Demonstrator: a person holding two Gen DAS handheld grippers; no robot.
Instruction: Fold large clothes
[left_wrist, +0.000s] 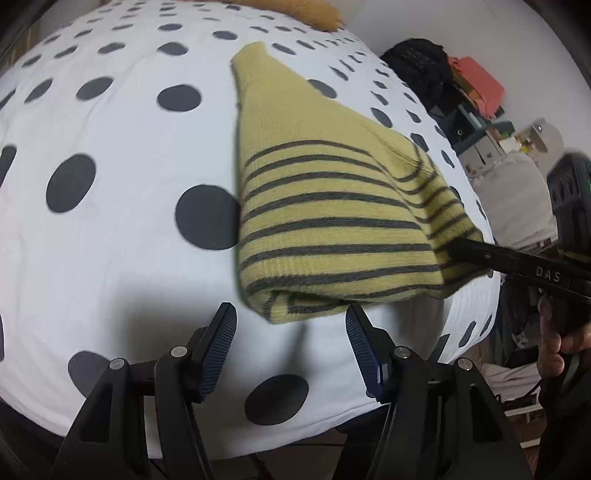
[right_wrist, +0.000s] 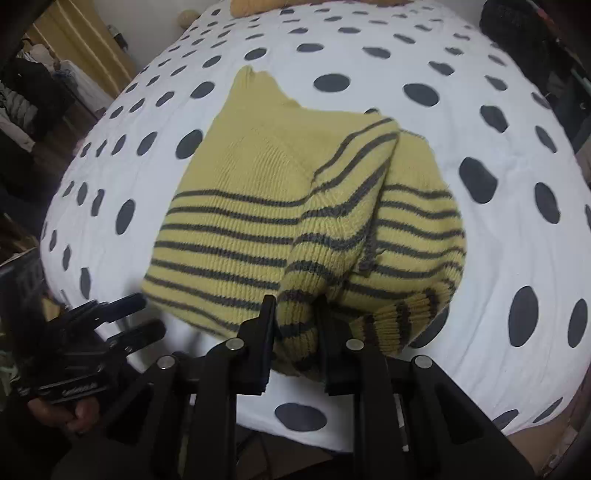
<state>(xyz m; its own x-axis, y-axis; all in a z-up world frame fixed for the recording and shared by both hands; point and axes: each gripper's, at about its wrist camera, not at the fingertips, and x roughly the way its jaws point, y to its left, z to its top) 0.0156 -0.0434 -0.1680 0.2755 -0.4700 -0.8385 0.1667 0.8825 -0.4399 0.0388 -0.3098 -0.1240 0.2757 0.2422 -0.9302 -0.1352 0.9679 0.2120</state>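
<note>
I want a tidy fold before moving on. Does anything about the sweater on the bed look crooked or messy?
Yes. The yellow striped sweater is not square: its sleeve runs slantwise across the body, so its stripes cut across the body's stripes. The cuff end bunches where the right gripper pinches it. The left gripper is open, holding nothing.

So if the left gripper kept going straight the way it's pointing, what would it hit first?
Probably the folded near edge of the striped sweater, just ahead of the open left gripper; depth is unclear, so it could meet the dotted bedspread beneath first.
</note>
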